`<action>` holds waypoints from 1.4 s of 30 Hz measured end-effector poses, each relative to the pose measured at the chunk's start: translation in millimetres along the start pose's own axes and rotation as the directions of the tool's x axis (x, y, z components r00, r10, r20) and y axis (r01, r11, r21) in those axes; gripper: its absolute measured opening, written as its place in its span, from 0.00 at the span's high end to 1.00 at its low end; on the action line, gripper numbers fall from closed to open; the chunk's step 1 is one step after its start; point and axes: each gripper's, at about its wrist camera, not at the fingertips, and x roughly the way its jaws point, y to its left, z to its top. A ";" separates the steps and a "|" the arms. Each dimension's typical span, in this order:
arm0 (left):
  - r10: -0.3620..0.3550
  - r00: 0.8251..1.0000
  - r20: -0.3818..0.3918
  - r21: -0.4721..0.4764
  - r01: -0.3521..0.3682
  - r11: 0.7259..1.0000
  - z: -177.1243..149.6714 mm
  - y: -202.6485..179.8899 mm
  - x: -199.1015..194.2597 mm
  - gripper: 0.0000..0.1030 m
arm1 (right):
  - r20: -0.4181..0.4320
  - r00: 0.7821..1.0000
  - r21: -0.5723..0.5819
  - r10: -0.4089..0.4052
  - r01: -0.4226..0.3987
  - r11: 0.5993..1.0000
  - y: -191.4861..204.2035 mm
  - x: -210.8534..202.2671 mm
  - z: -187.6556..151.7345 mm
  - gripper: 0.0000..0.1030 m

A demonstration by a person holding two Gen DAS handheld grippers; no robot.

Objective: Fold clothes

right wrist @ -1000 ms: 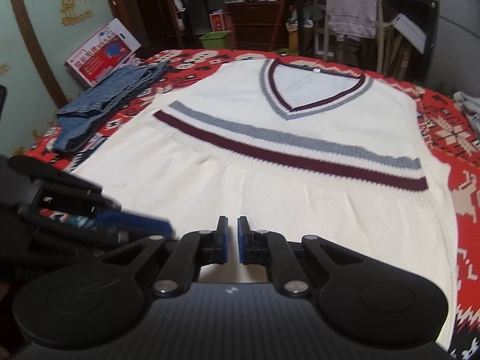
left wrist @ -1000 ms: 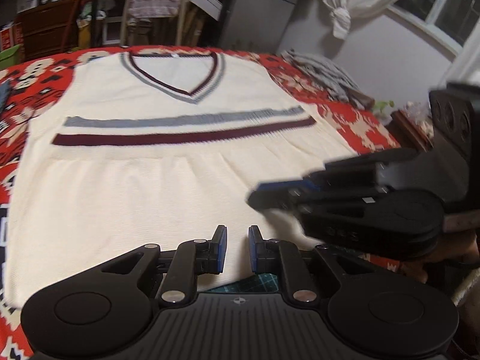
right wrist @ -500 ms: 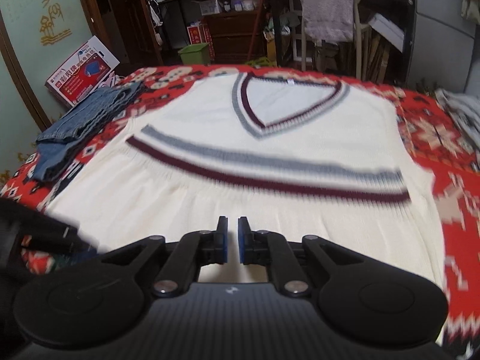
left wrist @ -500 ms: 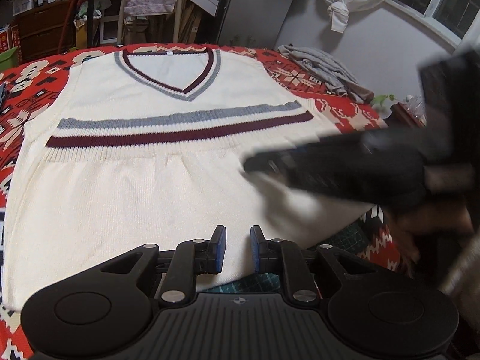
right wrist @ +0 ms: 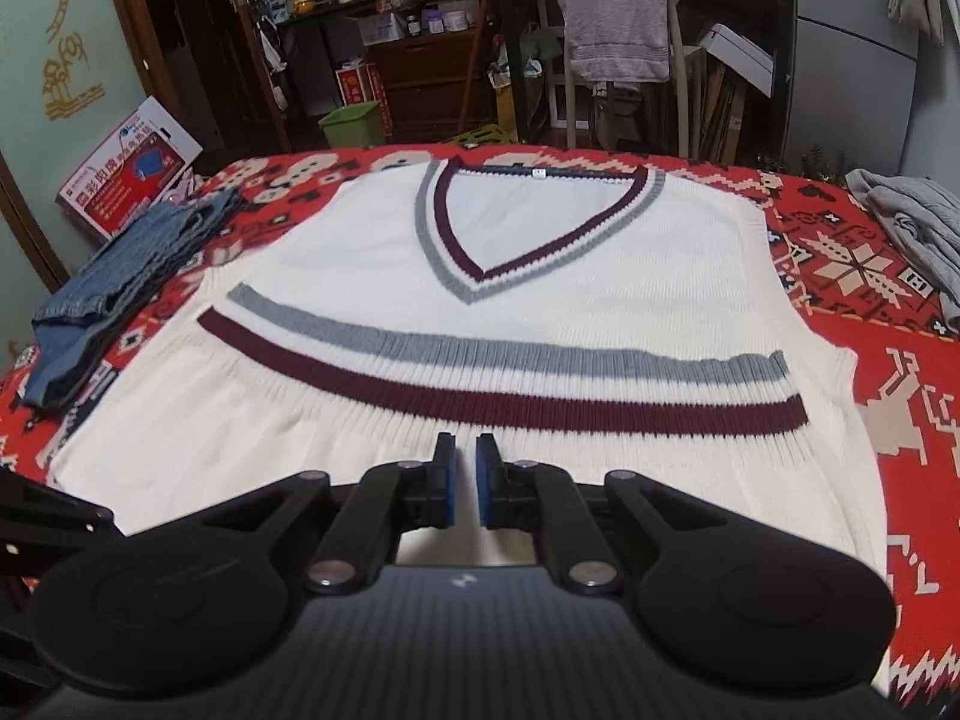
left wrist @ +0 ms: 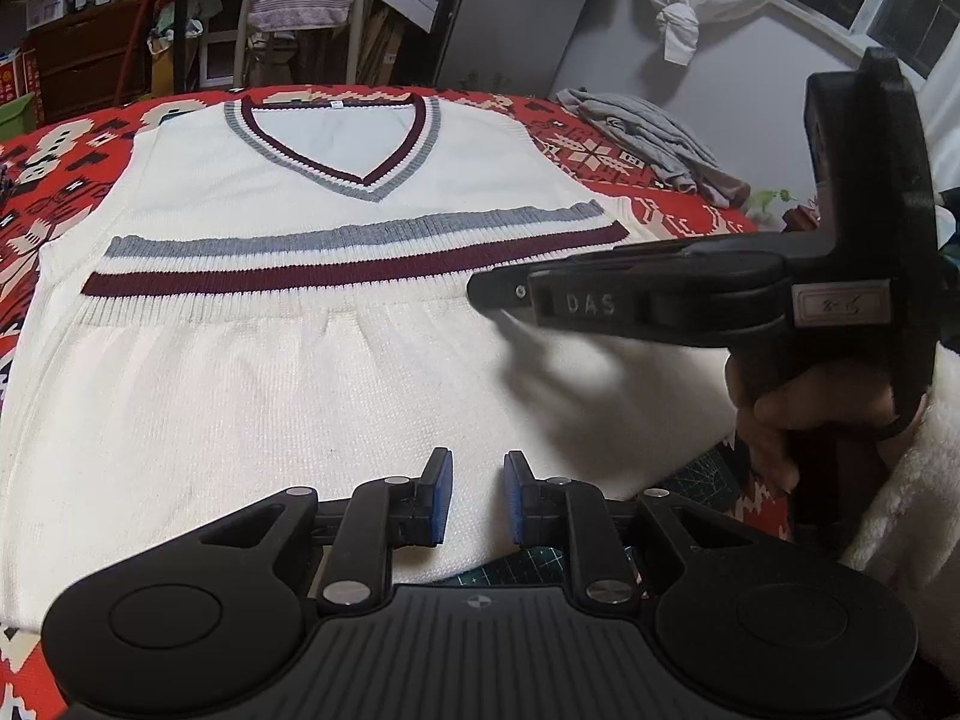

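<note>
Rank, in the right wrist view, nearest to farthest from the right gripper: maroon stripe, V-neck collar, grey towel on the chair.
From the right gripper:
1. Maroon stripe, just ahead on the vest.
2. V-neck collar, farther up the vest.
3. Grey towel, draped on the chair beyond the bed.

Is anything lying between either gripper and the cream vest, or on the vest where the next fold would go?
Nothing visible. The cream knit V-neck vest lies flat on the red patterned cover, its surface bare. The left gripper and right gripper are both above it. Folded jeans and grey garment lie off to the sides.
</note>
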 end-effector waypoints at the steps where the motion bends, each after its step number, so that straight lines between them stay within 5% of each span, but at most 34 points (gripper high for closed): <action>1: 0.000 1.000 -0.001 0.000 0.000 1.000 0.2 -0.3 0.2 0.82 | 0.000 1.000 -0.006 -0.001 0.001 1.000 0.6 -6.2 -3.0 0.93; 9: -0.015 1.000 0.000 -0.008 0.015 1.000 1.3 2.6 1.3 0.82 | -0.047 0.998 -0.011 -0.034 0.034 0.999 -10.5 -38.5 -35.7 0.93; 18: -0.010 1.000 0.002 -0.008 0.010 1.000 -0.7 1.4 0.0 0.82 | 0.001 0.999 0.014 -0.053 0.053 0.998 -15.6 3.3 -3.0 0.93; 33: -0.021 1.000 0.004 -0.008 0.021 1.000 -0.4 3.6 0.6 0.82 | -0.029 0.996 0.043 -0.089 0.091 0.995 -43.2 -44.5 -31.0 0.92; 42: -0.012 1.000 0.000 0.004 0.012 1.000 -0.3 1.8 0.5 0.82 | 0.005 0.995 0.054 -0.099 0.098 0.994 -47.0 -12.3 -5.7 0.92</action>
